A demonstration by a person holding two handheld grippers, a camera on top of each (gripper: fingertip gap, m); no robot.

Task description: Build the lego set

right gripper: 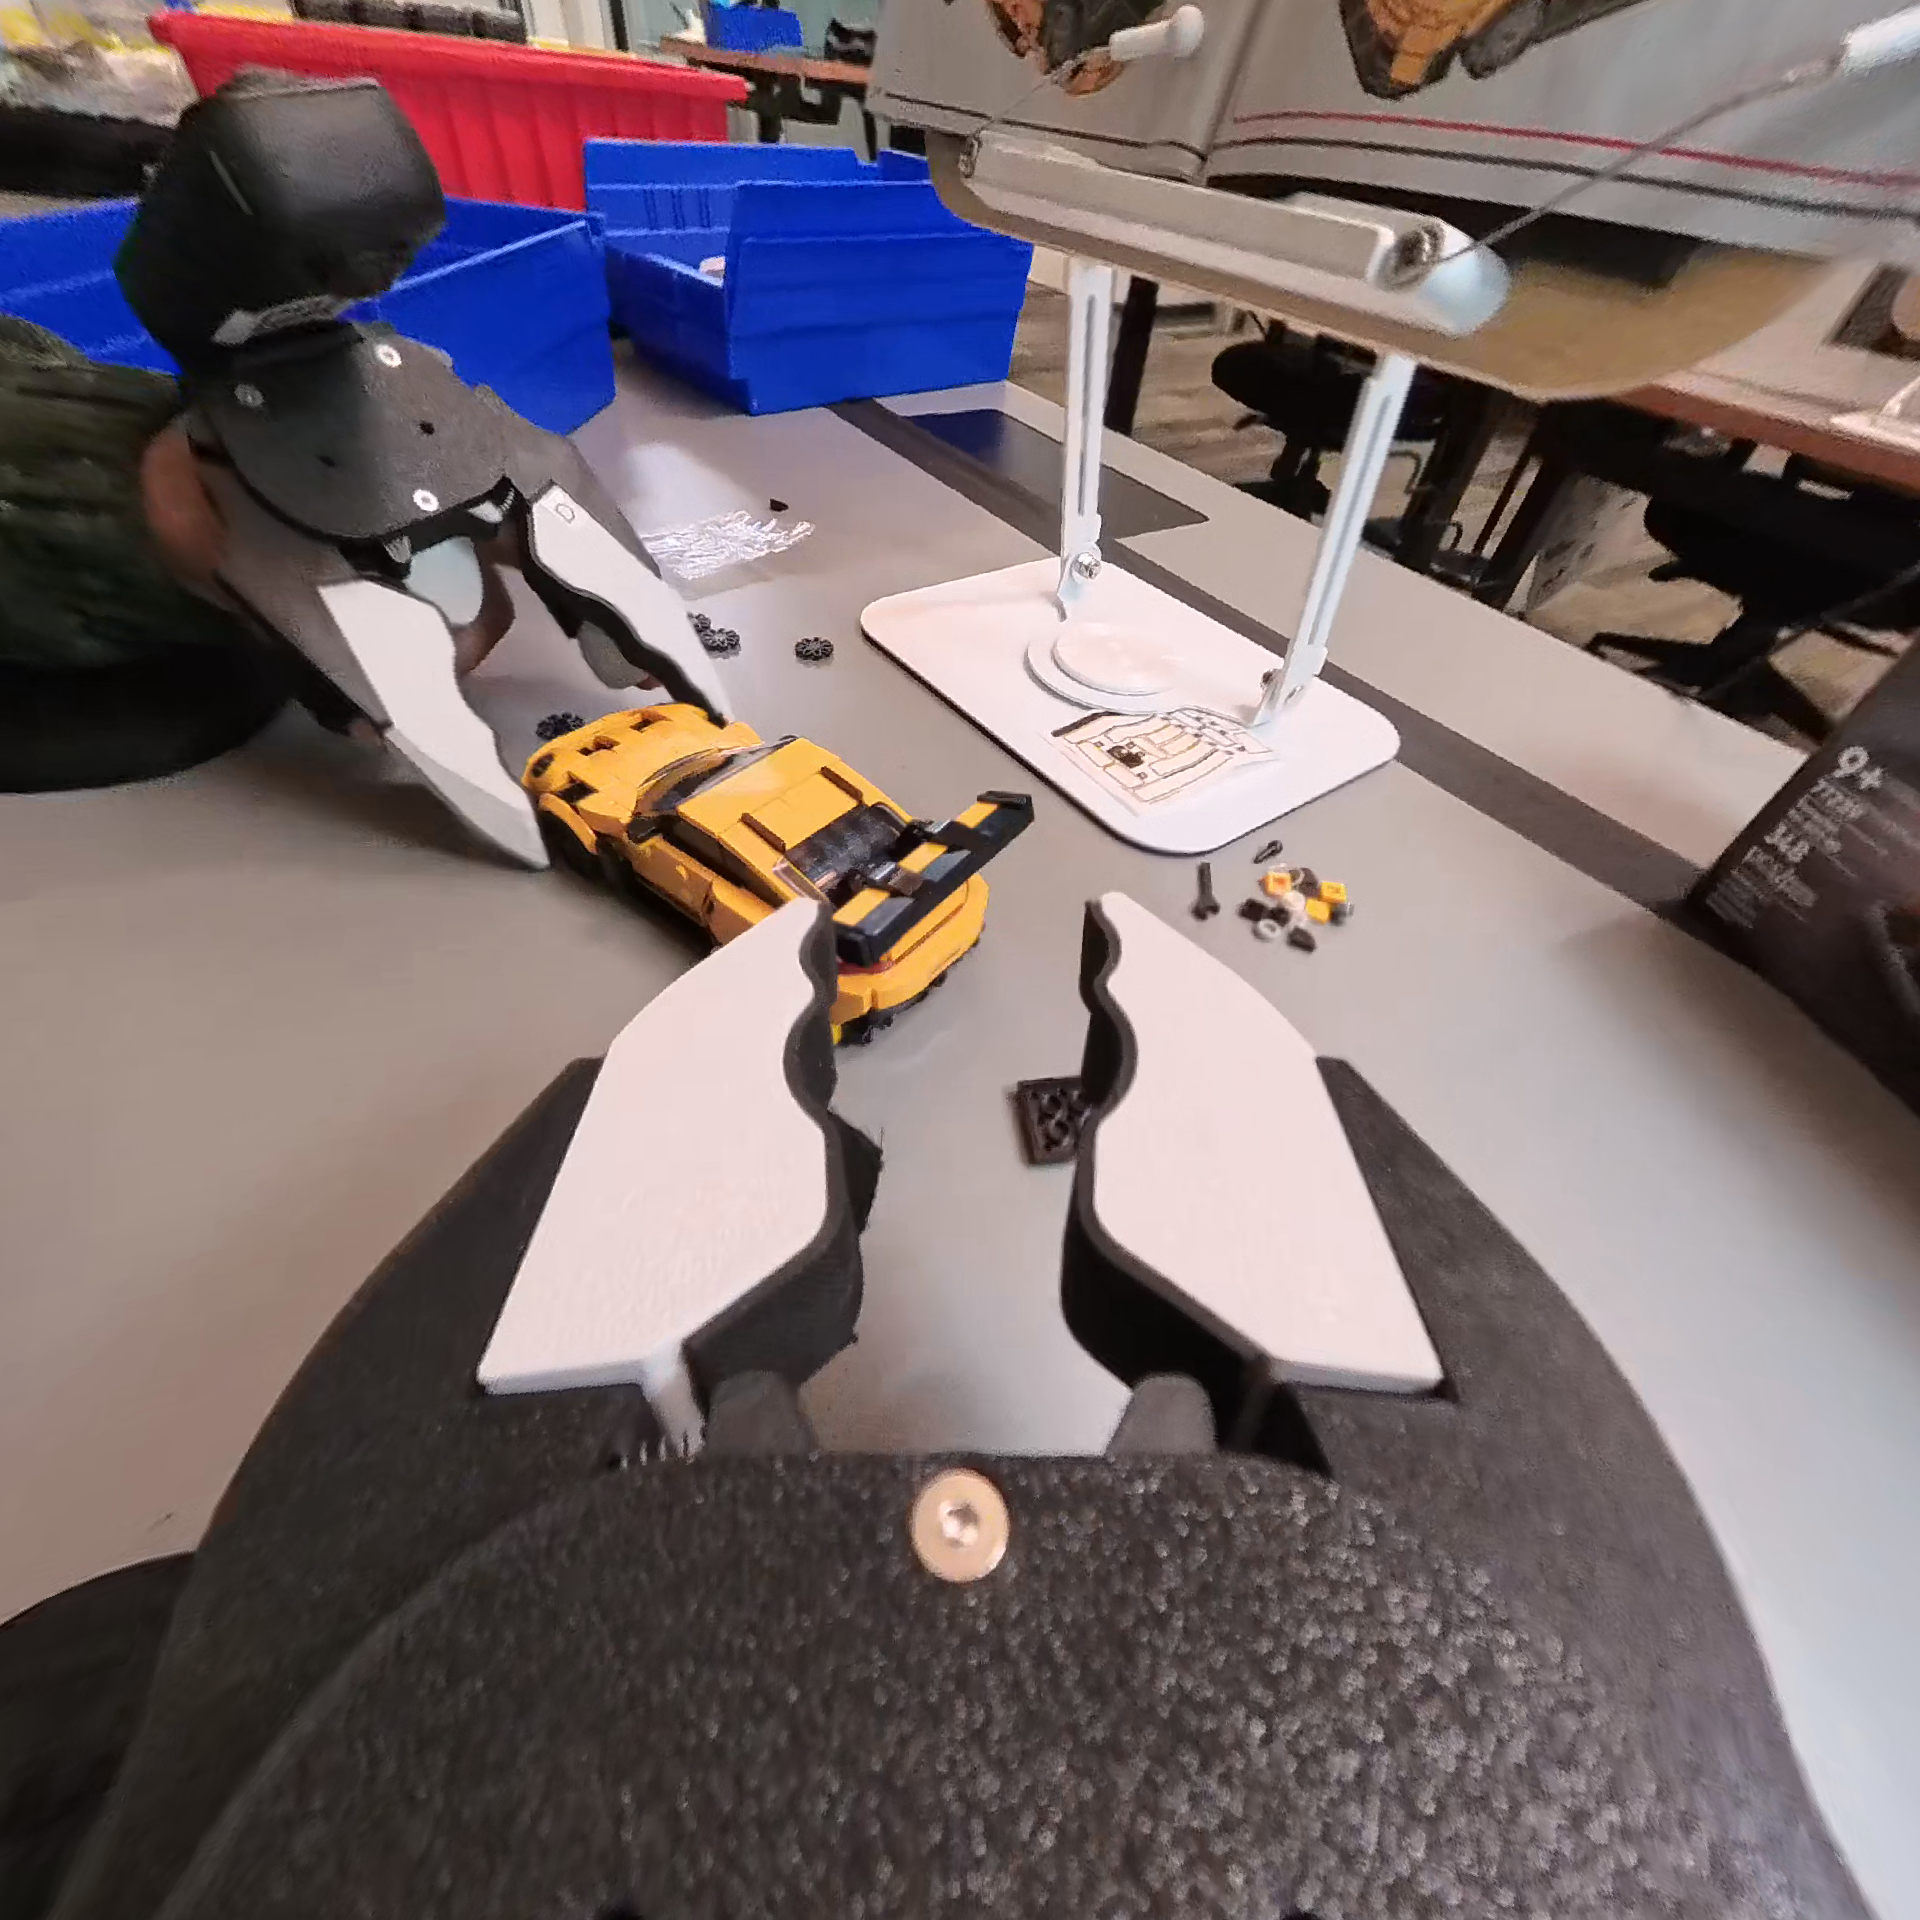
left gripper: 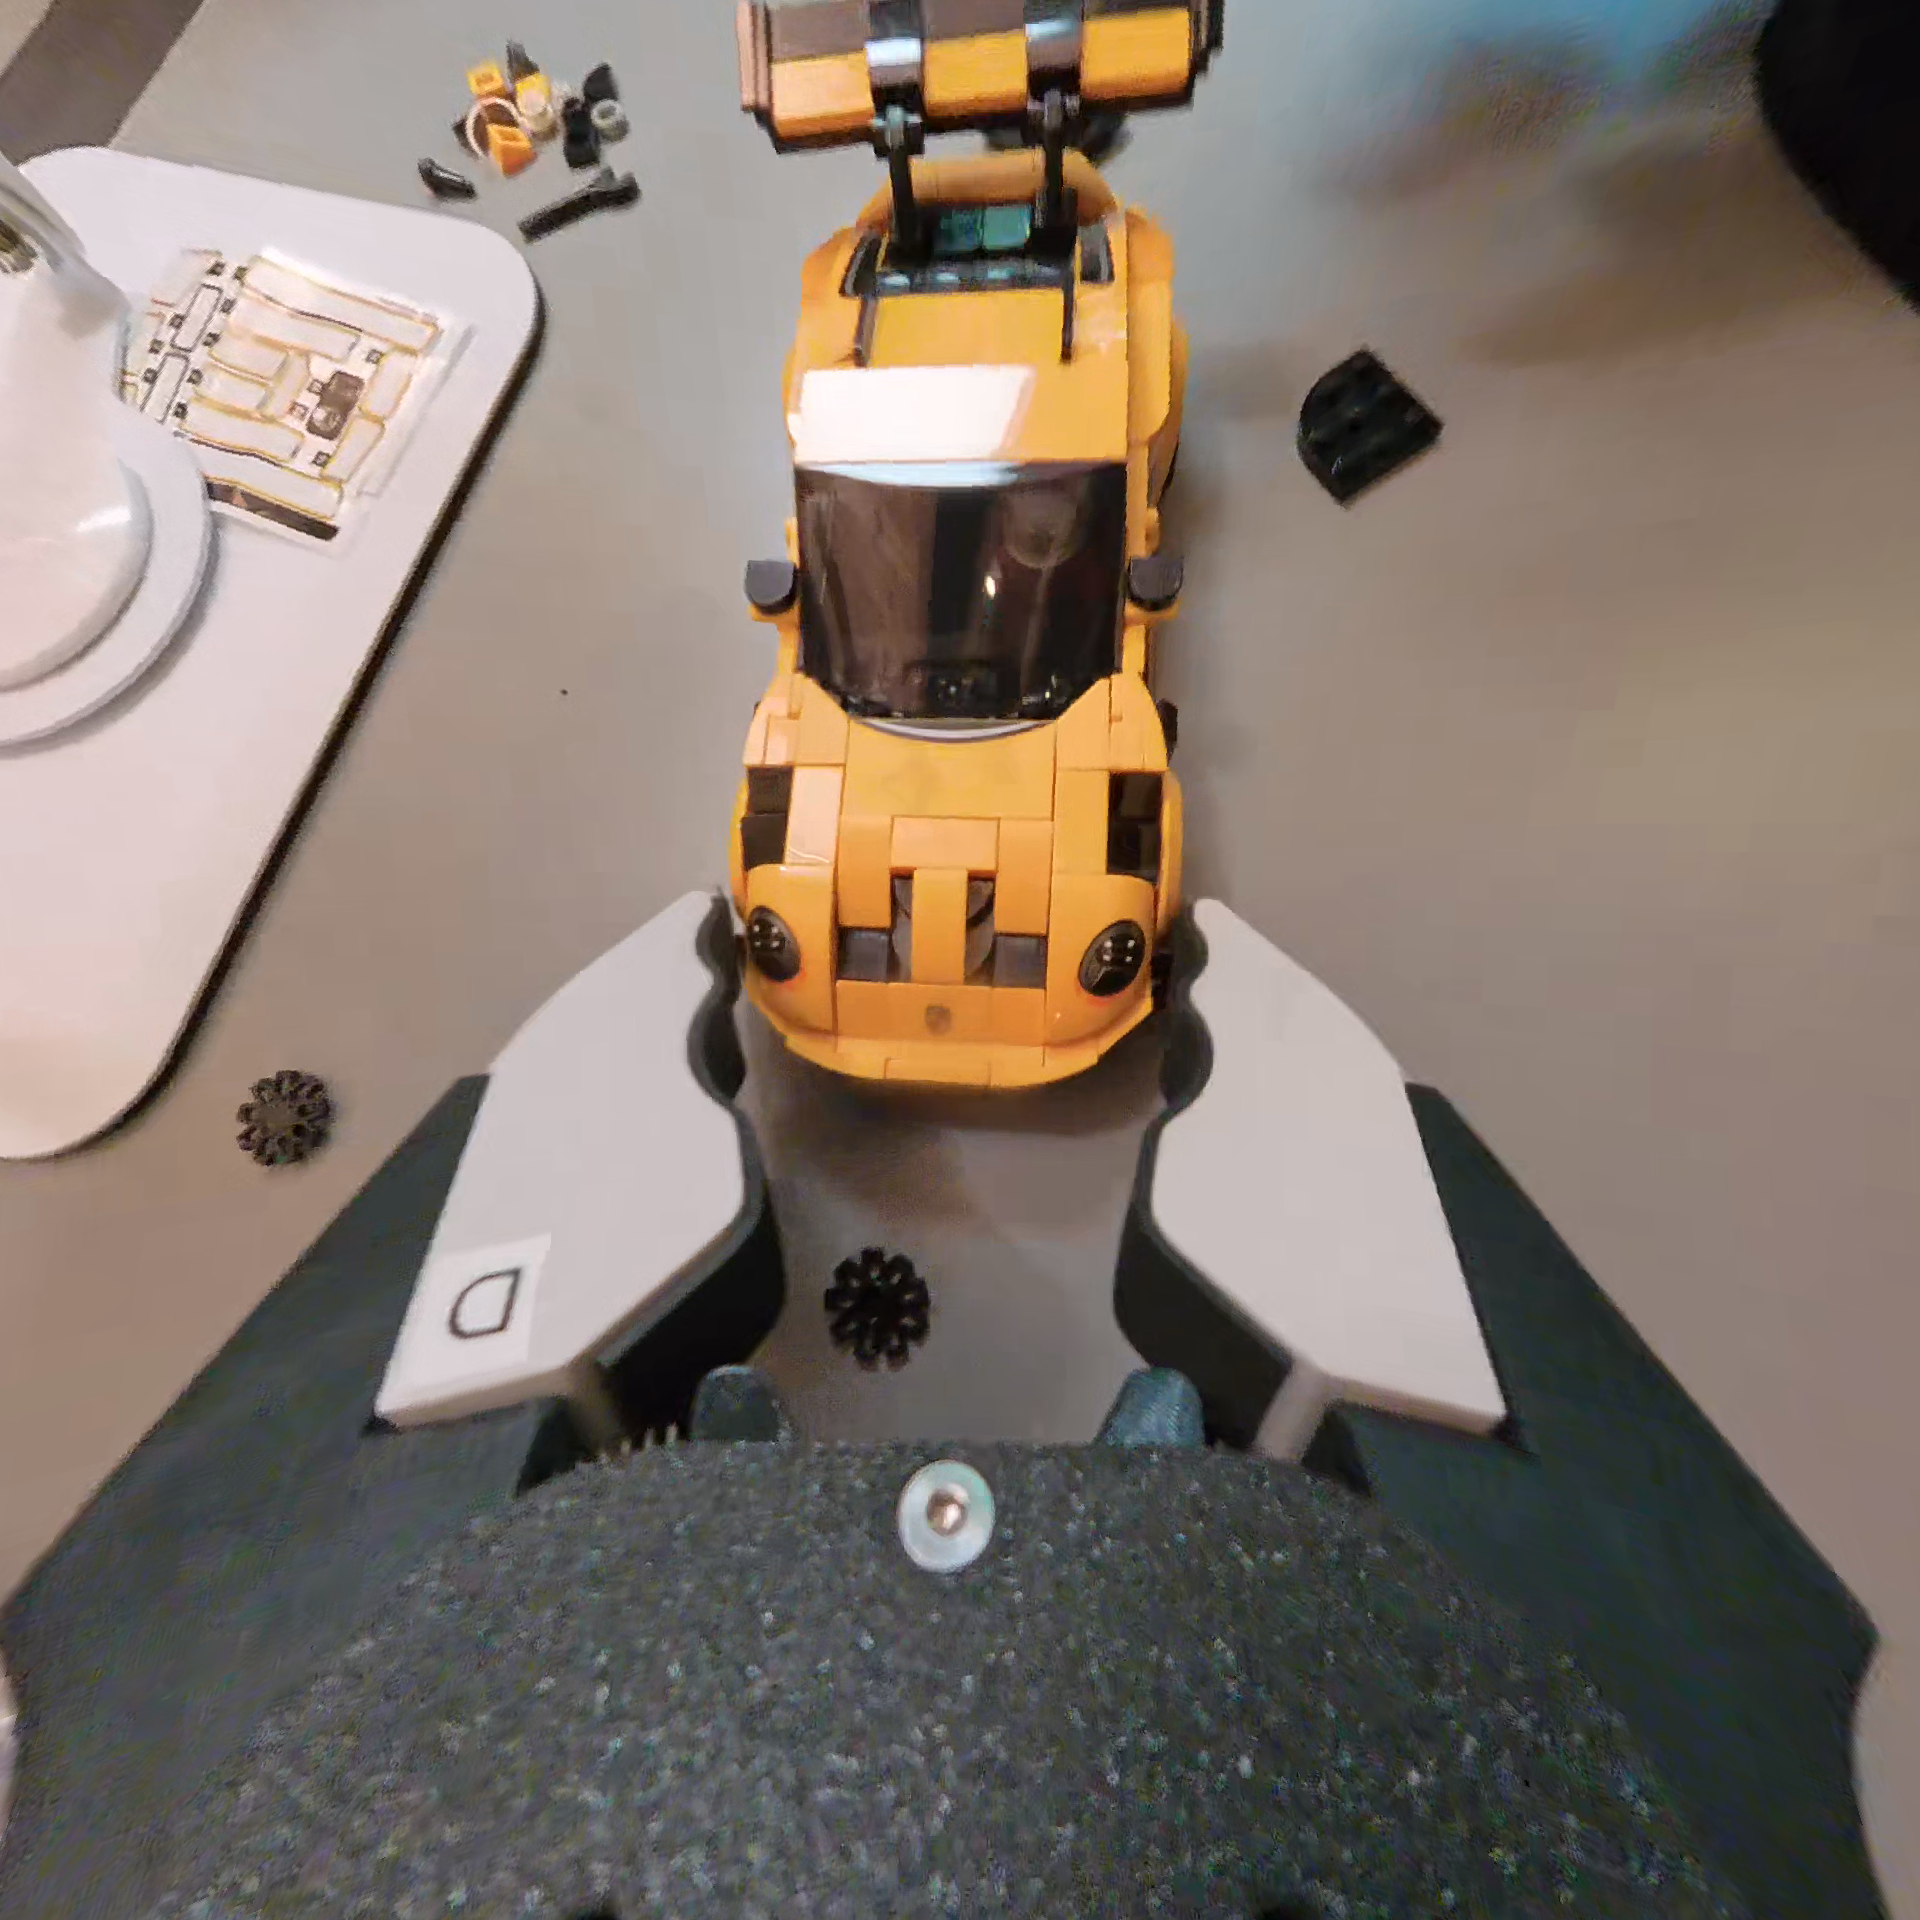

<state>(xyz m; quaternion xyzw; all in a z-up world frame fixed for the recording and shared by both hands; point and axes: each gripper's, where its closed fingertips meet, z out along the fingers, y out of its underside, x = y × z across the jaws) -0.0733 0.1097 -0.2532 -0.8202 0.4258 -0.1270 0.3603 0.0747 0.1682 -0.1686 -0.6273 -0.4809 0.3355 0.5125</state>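
Between the spread fingers of the left gripper [left gripper: 961, 971] sits the nose of a yellow lego car [left gripper: 961, 644], the two tips flanking its headlights on the grey counter [left gripper: 1455, 831]; whether they touch the bodywork cannot be told. The right gripper [right gripper: 956, 935] hovers released and empty at the car's tail, its left fingertip in front of the striped rear wing [right gripper: 935, 852], with a small black plate [right gripper: 1049, 1117] lying beside its right finger. Black gear-like wheel pieces [left gripper: 876, 1306] lie under and beside the left gripper. Farther out, a cluster of small loose parts [right gripper: 1294, 904] rests near the corner of a white stand base [right gripper: 966, 634], which carries a sticker sheet [right gripper: 1158, 753]. Blue bins [right gripper: 831, 301] line the counter's far edge.
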